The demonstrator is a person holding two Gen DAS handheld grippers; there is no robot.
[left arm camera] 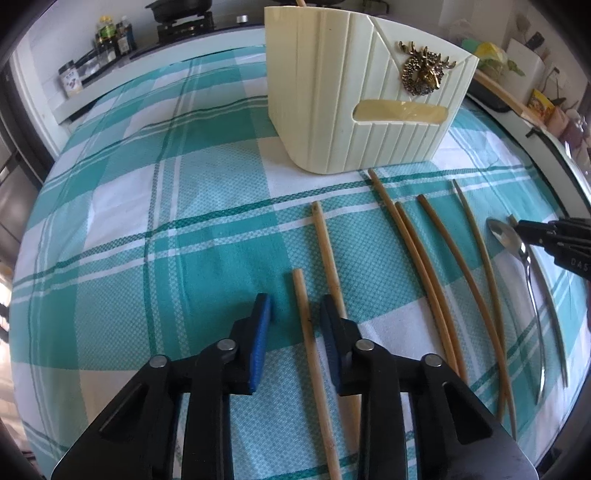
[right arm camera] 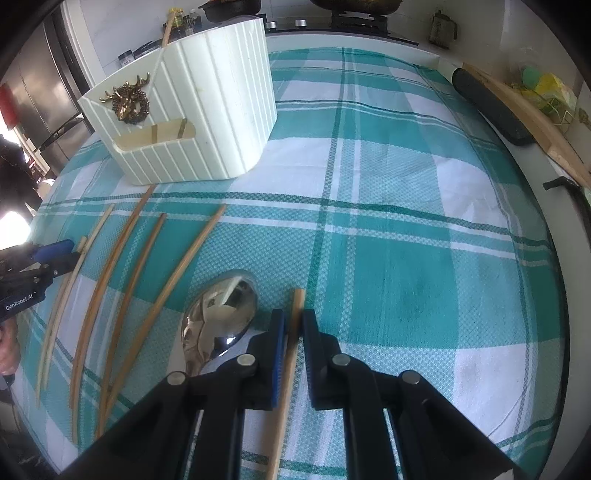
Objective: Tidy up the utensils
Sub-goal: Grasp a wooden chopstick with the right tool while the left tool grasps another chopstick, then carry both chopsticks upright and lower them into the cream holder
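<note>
Black left tongs (left arm camera: 295,301) with blue pads point steeply down at the tabletop. Their jaws stand a little apart, with a pale bamboo chopstick (left arm camera: 306,332) lying between them on the cloth; a strip of cloth shows between the left pad and the stick, so nothing is pressed. A second pale chopstick (left arm camera: 327,240) lies just beside it, its lower part hidden behind the right finger.

The black right tongs (right arm camera: 293,314) are clenched on a light-brown wooden chopstick (right arm camera: 295,332), which runs up between the two pads. Just to the left of these tongs lies a shiny steel spoon (right arm camera: 221,310), bowl up, with the left finger overlapping its edge.

Between the two tongs a group of darker brown chopsticks (left arm camera: 410,232) lies roughly side by side, two of them touching along part of their length. All this rests on a teal and white checked cloth (left arm camera: 184,221) that covers the tabletop.

Farther back stands a cream ribbed plastic utensil holder (left arm camera: 332,92), upright, with a brass deer-head ornament (left arm camera: 424,70) on its front above a slot. A wooden stick (right arm camera: 168,29) pokes up out of its top. Behind it are a stove (left arm camera: 184,26) with a dark pan and some bottles (left arm camera: 110,37).
</note>
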